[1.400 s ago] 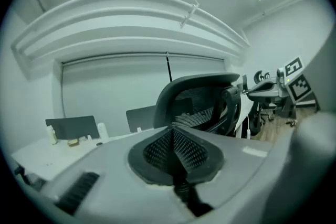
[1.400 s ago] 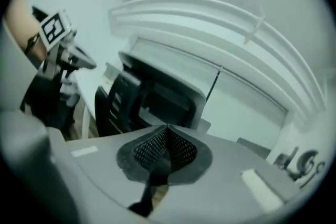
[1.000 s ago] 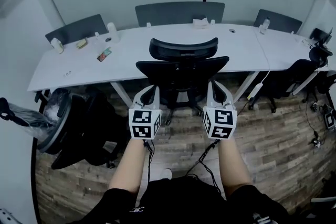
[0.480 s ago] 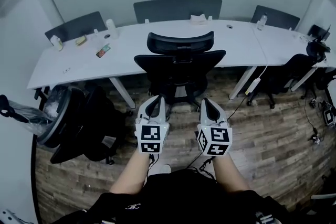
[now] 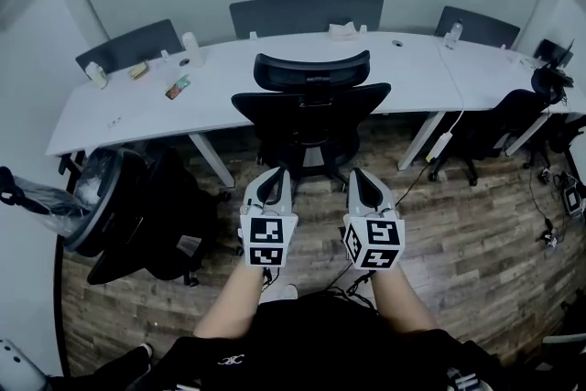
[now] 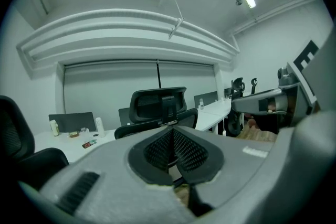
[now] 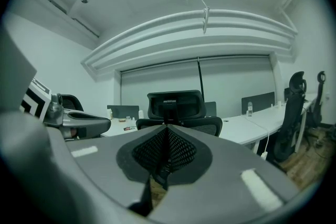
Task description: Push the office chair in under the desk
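The left tongs (image 5: 272, 179) and right tongs (image 5: 362, 179) are both pressed together, empty, just short of the office chair (image 5: 311, 110), which stands at the edge of the surface (image 5: 137, 119). An off-centre shove (it likely swivels freely) could twist it sideways.

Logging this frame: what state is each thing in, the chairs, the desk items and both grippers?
Office chair: upright, backrest at the desk edge, no gripper touching it.
Left gripper: shut, empty, apart from the chair.
Right gripper: shut, empty, apart from the chair.
Black chair at left: out from the desk, turned aside.
White bottle: upright on the desk.
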The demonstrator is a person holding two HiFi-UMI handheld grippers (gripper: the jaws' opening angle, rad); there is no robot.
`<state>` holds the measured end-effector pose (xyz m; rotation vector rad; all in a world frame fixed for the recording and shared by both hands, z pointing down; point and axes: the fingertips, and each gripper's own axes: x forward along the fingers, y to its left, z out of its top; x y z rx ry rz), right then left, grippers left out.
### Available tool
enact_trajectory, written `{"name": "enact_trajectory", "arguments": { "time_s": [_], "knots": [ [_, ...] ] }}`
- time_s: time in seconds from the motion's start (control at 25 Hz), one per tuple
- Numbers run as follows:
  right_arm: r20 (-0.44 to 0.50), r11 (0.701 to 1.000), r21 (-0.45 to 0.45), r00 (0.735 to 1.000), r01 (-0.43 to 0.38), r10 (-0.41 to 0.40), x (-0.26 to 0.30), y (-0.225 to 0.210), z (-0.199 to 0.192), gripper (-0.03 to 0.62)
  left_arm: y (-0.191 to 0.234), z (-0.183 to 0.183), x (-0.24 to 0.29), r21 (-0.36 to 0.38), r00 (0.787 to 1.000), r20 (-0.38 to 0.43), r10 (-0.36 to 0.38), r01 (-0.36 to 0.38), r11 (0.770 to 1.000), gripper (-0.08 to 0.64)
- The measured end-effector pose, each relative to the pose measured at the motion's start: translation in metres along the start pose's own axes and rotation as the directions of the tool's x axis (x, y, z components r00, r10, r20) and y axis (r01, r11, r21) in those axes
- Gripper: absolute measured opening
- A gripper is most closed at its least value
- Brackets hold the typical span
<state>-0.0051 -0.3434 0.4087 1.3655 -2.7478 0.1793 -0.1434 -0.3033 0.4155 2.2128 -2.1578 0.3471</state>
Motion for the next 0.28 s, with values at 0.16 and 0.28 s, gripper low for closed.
{"name": "enact_trajectory", "arguments": {
  "time_s": [0.16, 0.28],
  "knots": [
    [-0.010, 1.000, 0.006, 1.000, -0.002, 0.002, 0.0010, 0.0020, -0.0038, 0.006, 0.0020, -0.0046, -0.0004, 0.003, 1.000, -0.011, 0.002, -0.001, 1.000, 0.001],
    [-0.015, 1.000, 0.007, 1.000, -0.010, 0.010, 0.0026, 0.0057, -0.0051, 0.006, 0.0047, -0.0070, -0.0003, 0.008, 1.000, -0.021, 0.003, -0.003, 1.000, 0.002]
  ]
}}
